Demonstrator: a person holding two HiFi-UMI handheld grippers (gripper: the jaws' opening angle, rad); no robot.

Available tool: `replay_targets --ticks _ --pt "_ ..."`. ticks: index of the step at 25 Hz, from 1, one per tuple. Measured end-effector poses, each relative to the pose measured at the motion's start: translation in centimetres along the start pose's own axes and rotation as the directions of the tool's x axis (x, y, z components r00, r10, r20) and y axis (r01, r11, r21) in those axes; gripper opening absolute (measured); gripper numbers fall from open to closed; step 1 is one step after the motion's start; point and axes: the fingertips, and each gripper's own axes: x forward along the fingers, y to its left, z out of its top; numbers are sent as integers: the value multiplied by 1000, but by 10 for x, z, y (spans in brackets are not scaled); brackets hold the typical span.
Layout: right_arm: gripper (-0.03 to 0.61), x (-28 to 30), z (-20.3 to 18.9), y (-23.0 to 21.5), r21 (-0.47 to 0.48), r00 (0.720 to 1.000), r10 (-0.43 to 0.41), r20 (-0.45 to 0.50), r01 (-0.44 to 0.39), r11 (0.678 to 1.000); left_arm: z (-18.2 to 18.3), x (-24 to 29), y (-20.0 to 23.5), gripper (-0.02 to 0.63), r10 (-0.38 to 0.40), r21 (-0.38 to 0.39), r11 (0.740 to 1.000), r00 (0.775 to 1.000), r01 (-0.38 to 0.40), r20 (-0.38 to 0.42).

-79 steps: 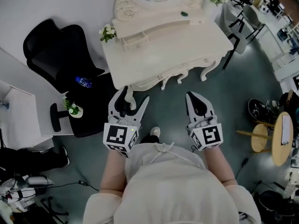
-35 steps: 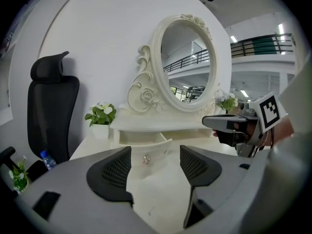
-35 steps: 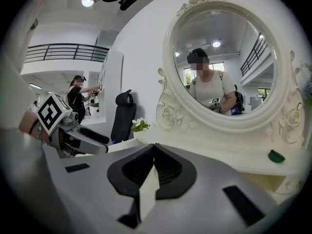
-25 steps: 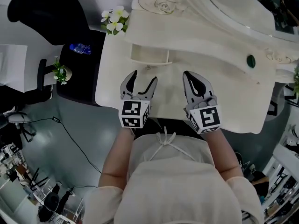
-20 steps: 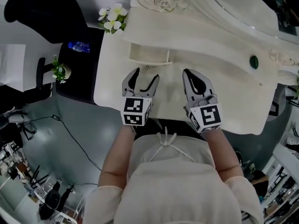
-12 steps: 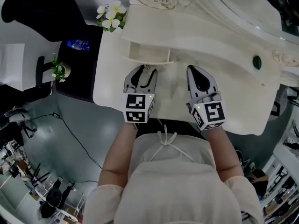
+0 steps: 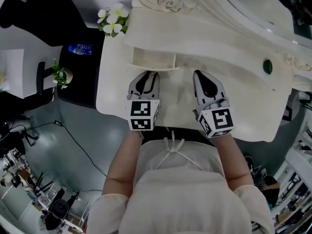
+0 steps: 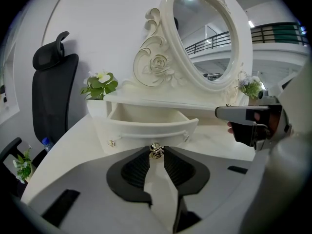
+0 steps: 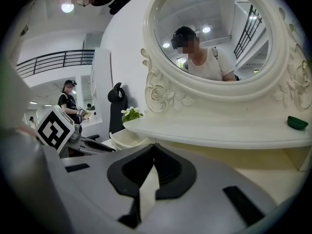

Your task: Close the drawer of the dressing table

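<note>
left tool (image 7: pixel 148 76) on the knob (image 8: pixel 156 150) of the open drawer (image 7: pixel 153 60)
it juts out at the head view's upper centre, straight ahead of that tool, whose jaws have just been closing onto the knob; right tool (image 7: pixel 204 78) pinched together, empty, farther right.

Table (image 7: pixel 114 89), drawer (image 7: pixel 152 59): cream-white, scroll relief. Knob (image 8: pixel 156 150): silver. Chair (image 7: pixel 48 9), 10 o'clock: black. Flowers (image 7: pixel 111 22), 11 o'clock: white, green leaves. Oval object (image 7: pixel 266 66), 2 o'clock: dark green. Floor (image 7: pixel 83 126): grey-green.
</note>
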Motion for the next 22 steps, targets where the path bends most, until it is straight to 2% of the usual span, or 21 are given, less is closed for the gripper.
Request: replay_targets --ticks 7,13,22 --pt "6 4 12 -3 -23 1000 -7 16 7 1000 7 8 4 103 -13 -37 999 1000 13 14" --pt "6 5 22 -7 -46 999 -17 30 18 999 17 14 10 103 -14 -22 1000 1000 14 10" --pt "6 10 30 -15 -63 1000 -14 23 16 998 33 32 16 103 -33 -44 998 999 34 18"
